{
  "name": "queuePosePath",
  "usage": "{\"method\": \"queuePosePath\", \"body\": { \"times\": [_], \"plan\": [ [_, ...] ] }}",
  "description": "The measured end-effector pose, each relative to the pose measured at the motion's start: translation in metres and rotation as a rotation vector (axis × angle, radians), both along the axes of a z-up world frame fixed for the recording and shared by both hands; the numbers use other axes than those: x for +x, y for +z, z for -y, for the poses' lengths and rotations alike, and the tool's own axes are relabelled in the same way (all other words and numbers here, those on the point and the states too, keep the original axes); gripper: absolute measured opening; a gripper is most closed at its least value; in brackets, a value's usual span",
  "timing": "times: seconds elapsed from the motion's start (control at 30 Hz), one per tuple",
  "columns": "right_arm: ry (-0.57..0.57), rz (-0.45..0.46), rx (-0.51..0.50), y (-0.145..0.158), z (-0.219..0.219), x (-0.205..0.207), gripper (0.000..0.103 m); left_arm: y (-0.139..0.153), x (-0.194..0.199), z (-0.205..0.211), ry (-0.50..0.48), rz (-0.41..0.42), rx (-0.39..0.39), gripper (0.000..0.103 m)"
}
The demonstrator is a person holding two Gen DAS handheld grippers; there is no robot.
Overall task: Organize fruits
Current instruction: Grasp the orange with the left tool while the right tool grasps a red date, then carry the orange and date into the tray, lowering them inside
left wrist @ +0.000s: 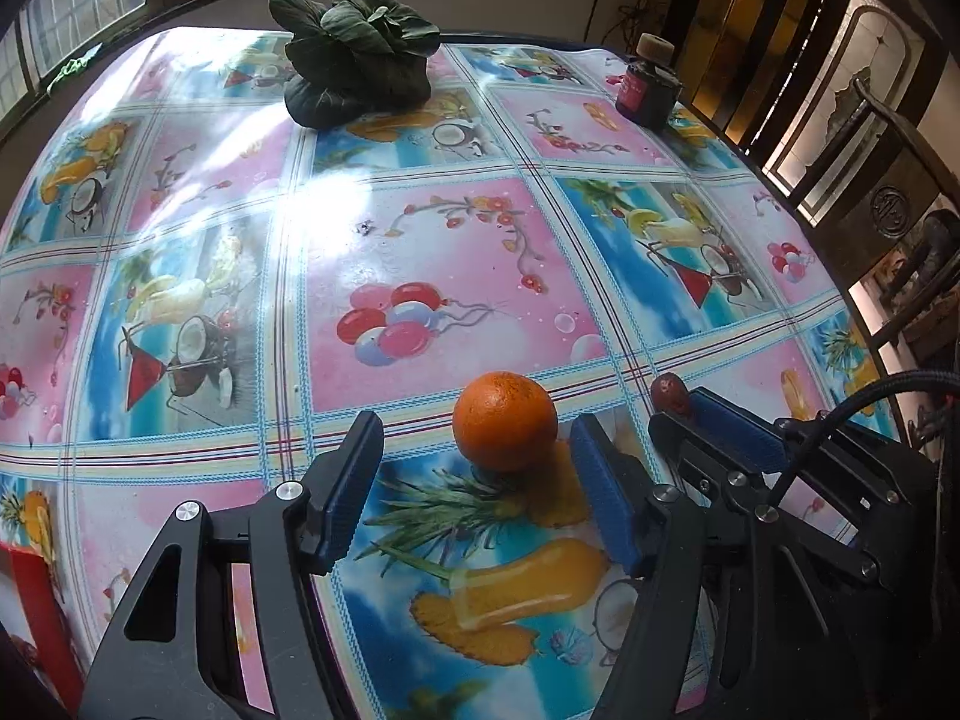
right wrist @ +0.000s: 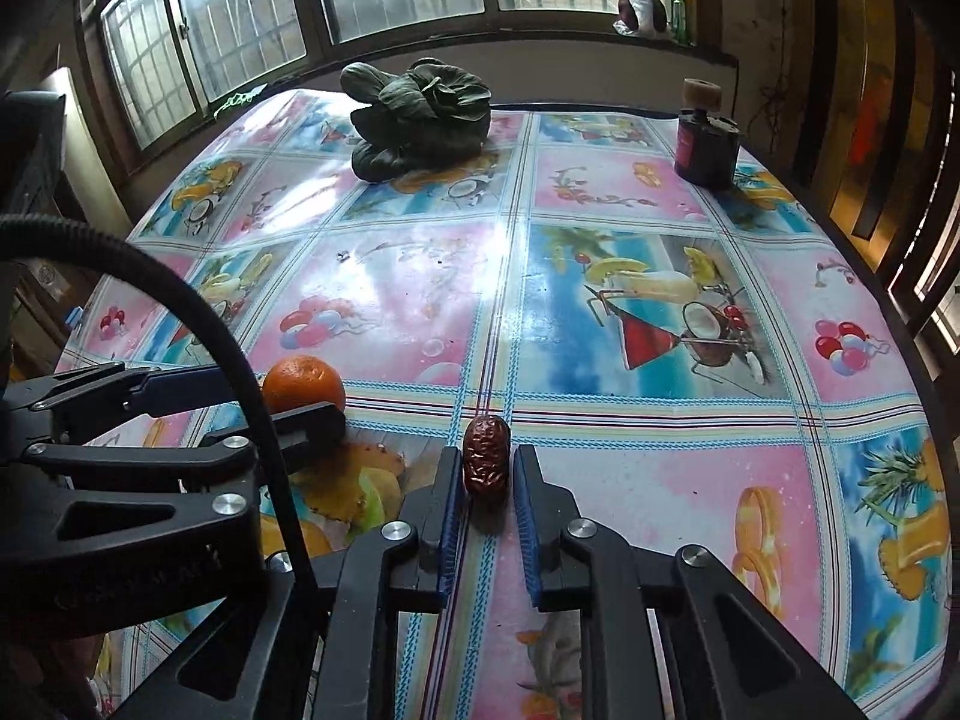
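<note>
An orange [left wrist: 504, 420] rests on the patterned tablecloth [left wrist: 450, 240] near the front of the table. My left gripper [left wrist: 476, 423] stands open around it, one blue pad on each side; a gap shows at the left pad and the right pad is very near. In the right wrist view the orange [right wrist: 303, 384] sits between those same fingers [right wrist: 180, 381]. A wrinkled dark red date [right wrist: 486, 456] lies on the cloth with my right gripper [right wrist: 487, 462] shut on it. The date [left wrist: 671, 394] also shows just right of the orange.
A bunch of dark leafy greens [left wrist: 354, 54] lies at the far side under the windows. A dark jar with a cork lid [left wrist: 651, 84] stands at the far right corner. A wooden chair [left wrist: 888, 180] is beyond the right edge; a red object [left wrist: 30, 600] sits at the near left.
</note>
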State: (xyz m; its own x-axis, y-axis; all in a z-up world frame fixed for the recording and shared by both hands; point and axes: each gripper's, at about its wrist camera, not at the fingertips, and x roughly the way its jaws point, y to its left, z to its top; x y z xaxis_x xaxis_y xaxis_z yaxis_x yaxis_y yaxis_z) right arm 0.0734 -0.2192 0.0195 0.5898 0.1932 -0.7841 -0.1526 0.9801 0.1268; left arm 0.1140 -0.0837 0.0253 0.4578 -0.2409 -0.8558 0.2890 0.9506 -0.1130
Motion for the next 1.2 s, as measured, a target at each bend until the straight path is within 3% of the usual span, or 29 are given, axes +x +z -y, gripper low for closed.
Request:
{"method": "queuePosePath", "body": {
  "times": [0.07,0.1,0.53,1.2],
  "plan": [
    [0.008,0.0,-0.009,0.0,-0.002,-0.001,0.015,-0.001,0.001,-0.001,-0.004,0.004,-0.015,0.037],
    [0.011,-0.001,-0.005,0.0,-0.001,0.0,0.015,-0.001,0.0,-0.001,-0.007,0.004,-0.013,0.033],
    [0.078,-0.001,0.059,0.009,-0.015,-0.006,0.015,0.02,-0.046,-0.042,0.069,0.054,0.032,0.033],
    [0.255,0.042,0.116,0.042,-0.094,-0.082,0.015,0.058,-0.145,-0.156,0.243,0.142,0.036,0.033]
  ]
}}
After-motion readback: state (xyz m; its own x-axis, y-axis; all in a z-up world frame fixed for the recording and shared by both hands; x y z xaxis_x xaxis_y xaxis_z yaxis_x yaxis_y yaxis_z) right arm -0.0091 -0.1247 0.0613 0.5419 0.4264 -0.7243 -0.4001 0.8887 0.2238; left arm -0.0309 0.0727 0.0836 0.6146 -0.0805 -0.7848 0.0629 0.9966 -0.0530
